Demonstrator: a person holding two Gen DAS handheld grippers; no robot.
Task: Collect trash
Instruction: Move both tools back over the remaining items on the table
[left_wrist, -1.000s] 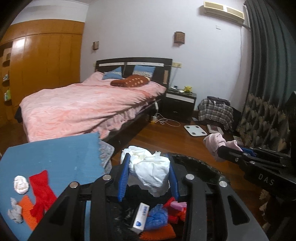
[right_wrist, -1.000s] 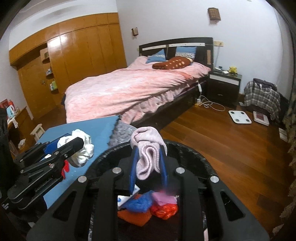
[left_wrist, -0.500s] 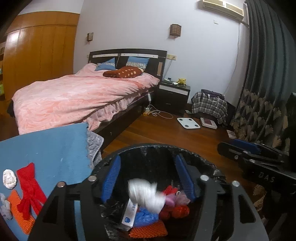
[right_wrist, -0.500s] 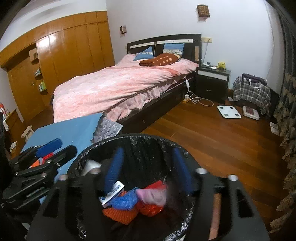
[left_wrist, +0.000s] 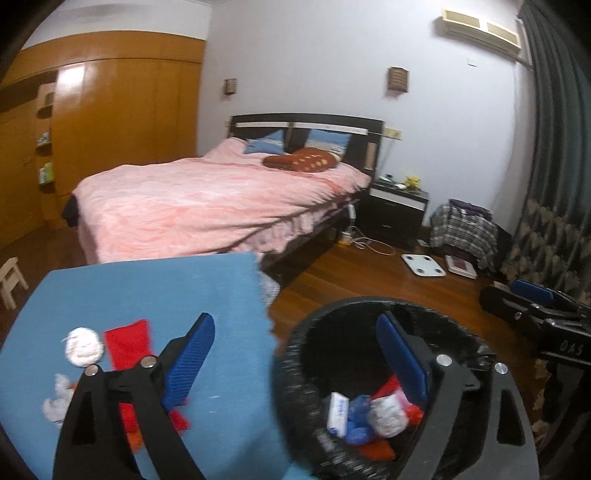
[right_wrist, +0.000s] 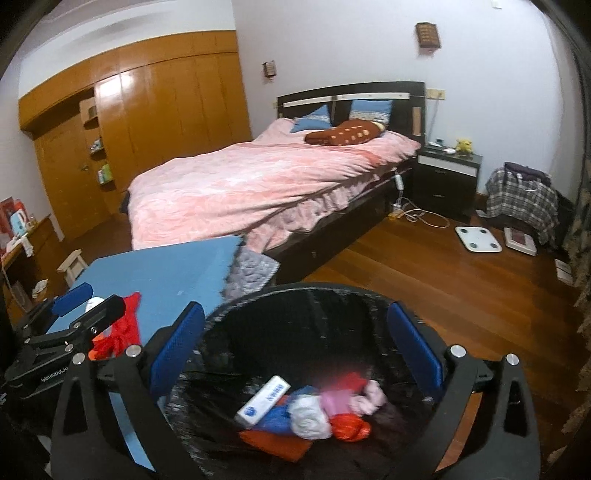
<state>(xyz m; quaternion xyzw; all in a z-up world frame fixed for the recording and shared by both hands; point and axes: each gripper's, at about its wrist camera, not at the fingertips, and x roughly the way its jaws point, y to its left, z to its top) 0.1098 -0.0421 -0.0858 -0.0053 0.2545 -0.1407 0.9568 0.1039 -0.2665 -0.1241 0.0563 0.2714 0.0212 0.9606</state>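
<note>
Left wrist view: the left gripper (left_wrist: 295, 354), its jaws opening and empty, straddles the rim of the round black-lined trash bin (left_wrist: 291, 391); crumpled white tissue (left_wrist: 386, 417) lies inside the bin, below its right blue finger.

Right wrist view: the right gripper (right_wrist: 295, 343), jaws opening and empty, hangs over the bin (right_wrist: 229, 314); a pink cloth wad (right_wrist: 373, 397) lies at the bin's bottom, below the 2 fingers.

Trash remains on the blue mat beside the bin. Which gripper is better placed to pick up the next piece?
Left. The left gripper, jaws opening and empty, sits partly over the blue mat, near the red cloth scrap and white crumpled wad. The right gripper is above the black lined bin.
</note>
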